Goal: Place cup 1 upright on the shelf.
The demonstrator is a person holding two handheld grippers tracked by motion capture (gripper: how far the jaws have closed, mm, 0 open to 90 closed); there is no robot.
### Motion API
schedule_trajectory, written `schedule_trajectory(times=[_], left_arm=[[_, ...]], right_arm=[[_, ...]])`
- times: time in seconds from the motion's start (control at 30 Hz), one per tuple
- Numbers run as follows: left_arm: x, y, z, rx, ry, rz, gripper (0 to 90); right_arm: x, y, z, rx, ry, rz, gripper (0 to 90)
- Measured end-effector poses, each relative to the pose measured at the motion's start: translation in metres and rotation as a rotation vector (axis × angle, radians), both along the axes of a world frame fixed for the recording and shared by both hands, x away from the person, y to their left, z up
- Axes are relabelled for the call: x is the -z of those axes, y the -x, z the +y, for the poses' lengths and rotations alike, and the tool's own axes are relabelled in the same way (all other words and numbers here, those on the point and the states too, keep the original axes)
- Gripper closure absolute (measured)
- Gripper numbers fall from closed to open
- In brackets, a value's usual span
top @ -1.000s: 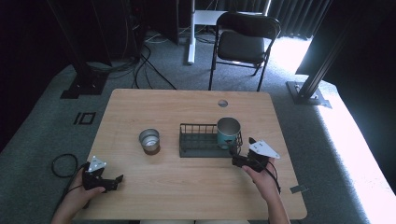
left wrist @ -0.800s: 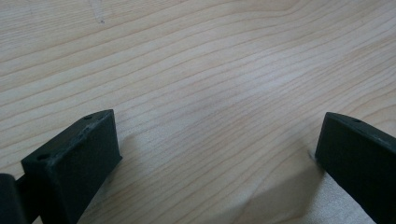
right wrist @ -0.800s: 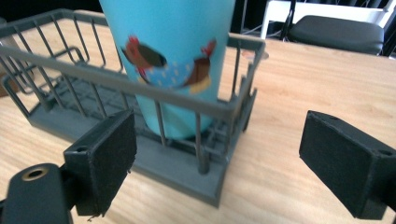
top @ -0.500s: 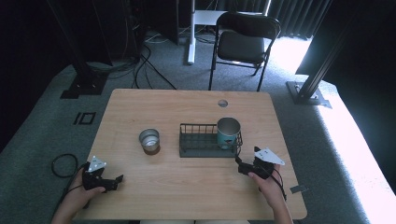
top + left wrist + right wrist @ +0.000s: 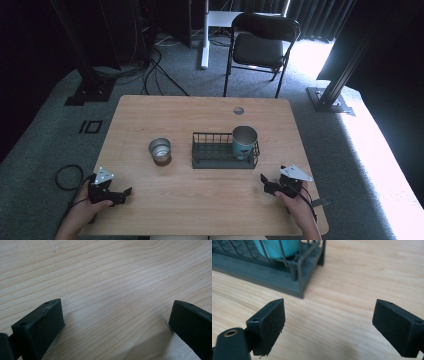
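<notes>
Teal cup [image 5: 244, 142] in wire rack [image 5: 215, 156]; its label print is unreadable

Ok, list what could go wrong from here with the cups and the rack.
1. The right tool sits open close to the rack; a careless reach could clip its wires and shove it.
2. The teal cup stands at the rack's end, so a knock might tip it.
3. The metal cup stands loose on the table and could slide when gripped.
</notes>
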State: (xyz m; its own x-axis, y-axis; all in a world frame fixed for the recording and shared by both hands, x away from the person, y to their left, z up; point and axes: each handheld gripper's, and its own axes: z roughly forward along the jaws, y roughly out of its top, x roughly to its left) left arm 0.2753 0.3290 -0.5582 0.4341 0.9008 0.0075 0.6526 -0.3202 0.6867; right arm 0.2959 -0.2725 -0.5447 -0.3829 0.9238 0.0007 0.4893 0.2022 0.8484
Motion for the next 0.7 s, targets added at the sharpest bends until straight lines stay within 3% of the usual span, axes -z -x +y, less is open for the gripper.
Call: schedule_trajectory(times=[0.7], left_arm=[[0.0, 0.0, 0.0, 0.0, 0.0, 0.0, 0.3]], right_arm=[[0.011, 0.01, -0.025, 0.011, 0.023, 0.091, 10.9]])
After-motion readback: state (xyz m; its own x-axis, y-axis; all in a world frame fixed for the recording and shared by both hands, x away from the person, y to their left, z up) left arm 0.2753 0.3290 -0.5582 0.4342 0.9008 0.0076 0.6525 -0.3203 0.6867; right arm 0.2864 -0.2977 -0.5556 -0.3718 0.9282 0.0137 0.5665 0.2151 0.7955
